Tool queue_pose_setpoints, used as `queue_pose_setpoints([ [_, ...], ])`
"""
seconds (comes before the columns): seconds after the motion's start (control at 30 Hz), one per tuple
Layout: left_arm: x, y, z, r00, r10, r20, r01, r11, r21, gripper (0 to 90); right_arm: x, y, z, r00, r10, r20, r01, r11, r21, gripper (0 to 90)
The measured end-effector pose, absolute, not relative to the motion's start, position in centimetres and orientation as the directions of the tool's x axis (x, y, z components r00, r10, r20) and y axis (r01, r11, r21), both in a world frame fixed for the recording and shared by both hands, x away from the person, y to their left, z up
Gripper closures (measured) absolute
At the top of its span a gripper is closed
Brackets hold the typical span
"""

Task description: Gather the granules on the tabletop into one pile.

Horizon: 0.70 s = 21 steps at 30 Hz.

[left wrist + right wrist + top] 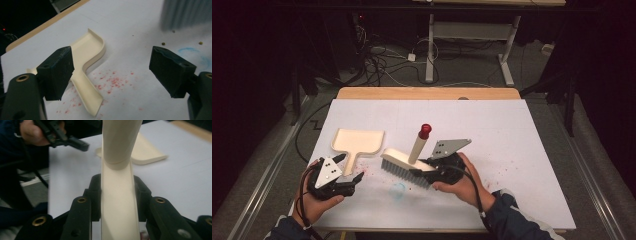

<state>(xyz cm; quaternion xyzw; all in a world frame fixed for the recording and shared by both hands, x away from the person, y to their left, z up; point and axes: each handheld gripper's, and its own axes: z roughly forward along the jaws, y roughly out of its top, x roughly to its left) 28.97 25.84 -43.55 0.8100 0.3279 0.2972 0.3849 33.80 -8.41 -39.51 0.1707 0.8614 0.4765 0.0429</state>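
While the white-sheeted desk (512, 150) carries red crumbs (110, 82) unswept, the job looks barely begun. Cream plastic dustpan (357, 142), flat with a curved rim, lies at the left, near the left hand-held gripper (354, 181), whose jaws stand wide and empty. Right hand-held gripper (421, 169) clamps the cream brush (404, 162) by its back, grey bristles down, red-capped handle up.
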Motion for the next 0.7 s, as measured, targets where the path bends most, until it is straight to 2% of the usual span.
queue_pose_setpoints([
  [0.1,28.9,26.5,-43.4,0.592,0.776,0.219,0.303,-0.466,0.831,19.2,33.1,-6.9,-40.8,-0.927,0.34,0.157,0.317,0.492,0.811,67.9],
  [0.27,29.0,26.4,-43.6,0.602,0.769,0.213,0.307,-0.47,0.828,19.2,33.4,-5.8,-43.2,-0.896,0.408,0.177,0.388,0.526,0.757,67.9],
  [0.3,29.0,26.2,-43.7,0.608,0.765,0.213,0.307,-0.474,0.826,19.1,33.9,-6.1,-43.5,-0.881,0.445,0.161,0.4,0.518,0.757,67.9],
  [0.47,28.9,25.3,-43.9,0.624,0.74,0.251,0.282,-0.512,0.811,19.2,35.4,-7.2,-44.1,-0.853,0.501,0.148,0.431,0.514,0.741,67.2],
  [0.7,28.8,24.5,-44.1,0.635,0.727,0.264,0.28,-0.534,0.797,19.2,36.8,-9.8,-43.9,-0.819,0.55,0.163,0.472,0.485,0.736,66.9],
])
